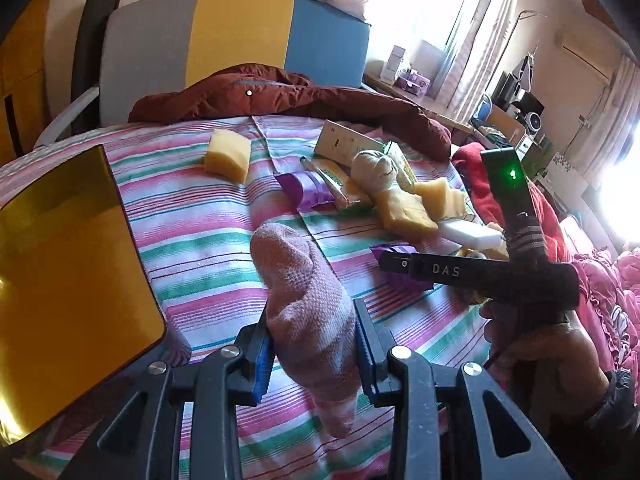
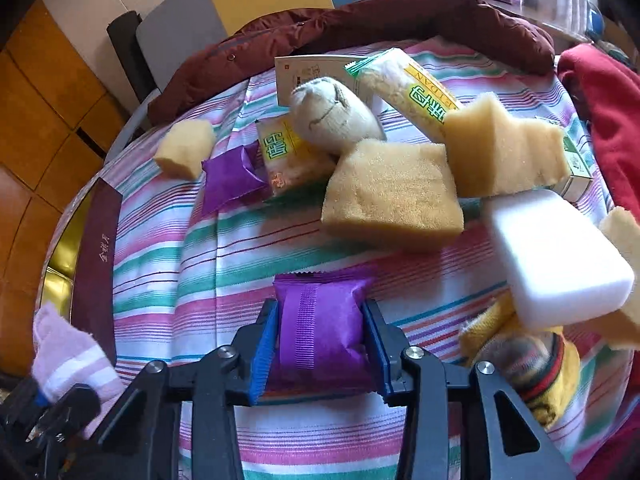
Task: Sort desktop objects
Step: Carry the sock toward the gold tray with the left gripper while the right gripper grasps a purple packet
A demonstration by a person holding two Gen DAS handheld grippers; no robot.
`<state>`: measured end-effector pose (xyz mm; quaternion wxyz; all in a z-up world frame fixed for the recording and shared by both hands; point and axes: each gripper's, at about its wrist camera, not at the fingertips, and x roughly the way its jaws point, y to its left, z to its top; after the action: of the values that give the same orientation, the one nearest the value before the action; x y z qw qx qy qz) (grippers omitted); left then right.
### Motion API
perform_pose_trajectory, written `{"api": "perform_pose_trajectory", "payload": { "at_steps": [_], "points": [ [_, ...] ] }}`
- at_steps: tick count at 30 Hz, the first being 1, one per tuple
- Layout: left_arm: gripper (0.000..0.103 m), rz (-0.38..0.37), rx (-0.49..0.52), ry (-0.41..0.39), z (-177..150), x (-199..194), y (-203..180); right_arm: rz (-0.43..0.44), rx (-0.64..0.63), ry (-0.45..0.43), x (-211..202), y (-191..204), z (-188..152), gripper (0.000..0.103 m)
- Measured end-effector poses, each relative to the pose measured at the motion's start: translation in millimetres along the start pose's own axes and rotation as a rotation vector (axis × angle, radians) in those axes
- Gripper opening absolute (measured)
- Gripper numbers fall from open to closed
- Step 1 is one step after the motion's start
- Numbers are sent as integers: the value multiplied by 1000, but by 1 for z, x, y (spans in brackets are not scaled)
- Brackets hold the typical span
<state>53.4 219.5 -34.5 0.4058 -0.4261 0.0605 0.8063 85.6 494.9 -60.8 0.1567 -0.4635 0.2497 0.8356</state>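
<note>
Nearest your left lens, the pink sock (image 1: 310, 316) is hanging pinched between the blue pads of your left gripper (image 1: 314, 356), lifted above the striped cloth (image 1: 208, 240), probably so you can carry it toward the gold-lined box (image 1: 68, 280) just beside it. Your right gripper (image 2: 320, 344) is squeezing the purple packet (image 2: 322, 330), which is lying low against the cloth, apart from the heap of sponges (image 2: 394, 196), snack packs (image 2: 408, 96) and the white block (image 2: 560, 256) still awaiting sorting.

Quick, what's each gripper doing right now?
Left gripper: closed on the pink sock.
Right gripper: closed on a purple packet.
</note>
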Motion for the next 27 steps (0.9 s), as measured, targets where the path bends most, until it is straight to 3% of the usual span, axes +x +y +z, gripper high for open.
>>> {"api": "perform_pose_trajectory", "payload": {
  "at_steps": [6,14,19,27],
  "points": [
    [34,5,-22,-43,4,-19,8,9,-10,-7,-4,-1,-1,40],
    [34,114,-113,-110,3,-60,50,118,-97,-60,-27,33,-1,40],
    [34,244,-195,-156,-5,-89,96,267,-197,-86,-38,95,-1,40],
    [35,446,-321,-163,-37,-118,168,465,-395,-29,-31,207,-15,40]
  ]
}}
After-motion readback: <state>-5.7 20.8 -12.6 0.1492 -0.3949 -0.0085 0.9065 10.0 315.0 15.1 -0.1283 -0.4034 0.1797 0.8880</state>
